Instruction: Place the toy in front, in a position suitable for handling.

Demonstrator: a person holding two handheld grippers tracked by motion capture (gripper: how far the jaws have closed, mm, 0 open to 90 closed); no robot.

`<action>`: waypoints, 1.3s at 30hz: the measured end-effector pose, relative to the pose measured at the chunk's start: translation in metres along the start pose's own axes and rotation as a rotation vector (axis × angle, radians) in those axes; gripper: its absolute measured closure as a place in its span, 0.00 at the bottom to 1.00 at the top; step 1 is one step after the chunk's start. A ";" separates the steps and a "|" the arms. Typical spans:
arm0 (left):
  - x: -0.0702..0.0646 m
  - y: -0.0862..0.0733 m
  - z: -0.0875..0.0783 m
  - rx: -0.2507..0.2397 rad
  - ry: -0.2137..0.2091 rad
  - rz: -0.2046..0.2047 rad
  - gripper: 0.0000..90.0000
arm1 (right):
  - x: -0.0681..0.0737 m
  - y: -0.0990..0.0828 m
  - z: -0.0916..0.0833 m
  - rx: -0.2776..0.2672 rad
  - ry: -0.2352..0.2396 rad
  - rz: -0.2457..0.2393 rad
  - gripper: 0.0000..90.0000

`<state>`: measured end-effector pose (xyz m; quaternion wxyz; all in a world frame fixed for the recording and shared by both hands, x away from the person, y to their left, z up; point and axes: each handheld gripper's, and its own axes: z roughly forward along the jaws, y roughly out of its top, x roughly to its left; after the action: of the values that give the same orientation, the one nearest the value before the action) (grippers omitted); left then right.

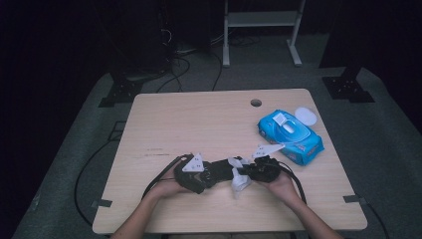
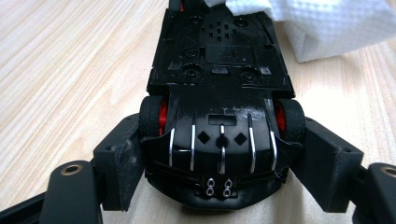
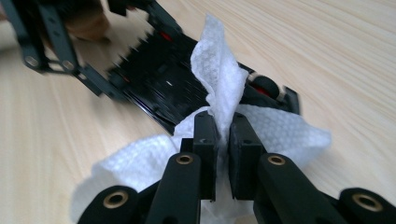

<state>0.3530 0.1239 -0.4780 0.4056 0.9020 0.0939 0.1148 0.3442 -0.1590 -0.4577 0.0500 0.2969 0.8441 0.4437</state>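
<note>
A black toy car (image 2: 219, 70) with red wheel hubs lies underside up, and my left gripper (image 2: 224, 156) is shut on it, one pad against each side by a pair of wheels. In the high view this left gripper (image 1: 219, 172) holds the car (image 1: 225, 168) just above the table's front middle. My right gripper (image 3: 223, 135) is shut on a crumpled white wipe (image 3: 219, 70), which rests against the car's underside (image 3: 163, 84). From above, the right gripper (image 1: 245, 174) and the wipe (image 1: 240, 185) sit right beside the car's end.
A blue pack of wet wipes (image 1: 291, 130) lies at the right of the wooden table (image 1: 199, 119), with a round white lid (image 1: 306, 116) behind it. A cable hole (image 1: 256, 103) sits near the far edge. Cables trail off the front edge on both sides.
</note>
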 end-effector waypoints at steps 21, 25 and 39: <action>0.017 -0.004 -0.003 -0.002 -0.147 -0.201 0.20 | 0.005 -0.002 0.007 0.027 0.033 -0.076 0.91; 0.021 -0.007 -0.002 -0.017 -0.184 -0.264 0.19 | 0.004 -0.002 0.007 0.023 0.034 -0.080 0.92; 0.035 -0.014 -0.006 -0.042 -0.264 -0.458 0.23 | 0.007 -0.006 0.007 0.002 0.020 -0.095 0.92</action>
<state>0.3839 0.1462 -0.4800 0.4484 0.8557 0.2394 -0.0967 0.3380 -0.1524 -0.4649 0.0620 0.2522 0.8581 0.4429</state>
